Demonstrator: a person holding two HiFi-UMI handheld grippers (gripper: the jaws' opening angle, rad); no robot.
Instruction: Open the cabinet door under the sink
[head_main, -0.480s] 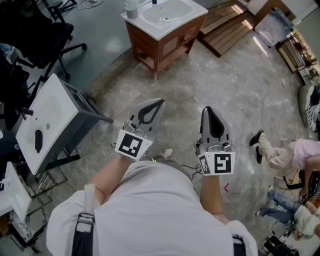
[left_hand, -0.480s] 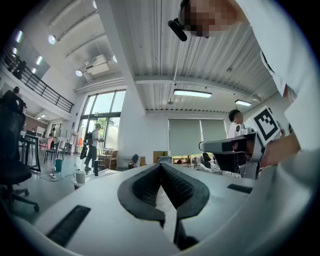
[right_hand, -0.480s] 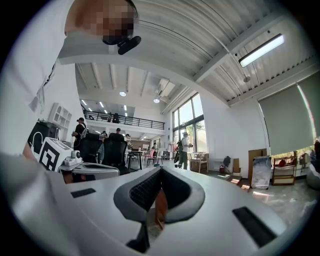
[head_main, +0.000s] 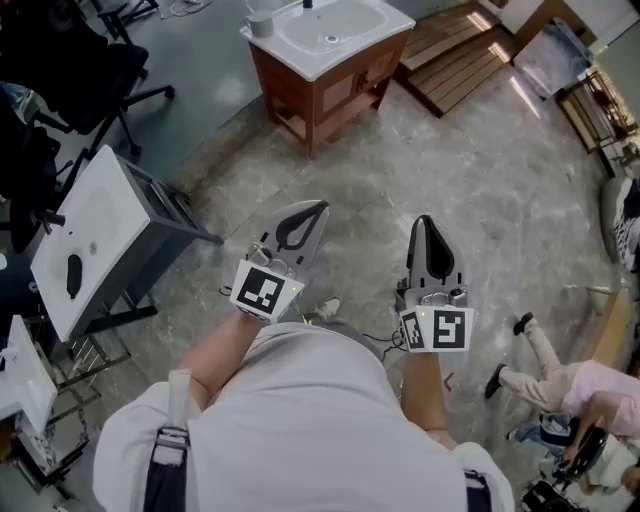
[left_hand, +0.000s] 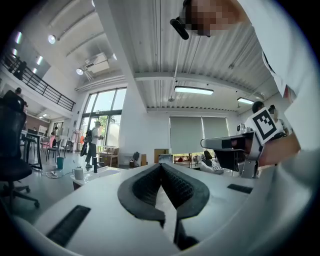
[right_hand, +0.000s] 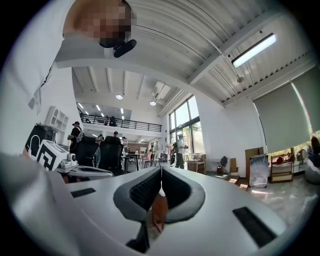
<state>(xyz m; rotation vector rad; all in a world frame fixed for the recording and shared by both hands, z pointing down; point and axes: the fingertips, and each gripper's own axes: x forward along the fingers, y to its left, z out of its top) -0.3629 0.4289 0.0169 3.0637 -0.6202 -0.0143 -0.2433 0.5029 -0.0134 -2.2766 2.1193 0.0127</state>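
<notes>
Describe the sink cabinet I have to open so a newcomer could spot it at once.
Look across the marbled floor to the top of the head view. The sink cabinet stands there, reddish-brown wood under a white basin. The grey unit at left has a tilted white top; this one is wooden and level.

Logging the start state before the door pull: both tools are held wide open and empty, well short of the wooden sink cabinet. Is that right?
Only the jaws are wrong. The left tool and the right tool each have their jaws closed together, as the left and right gripper views show. The rest holds: both are empty, well short of the wooden sink cabinet.
</notes>
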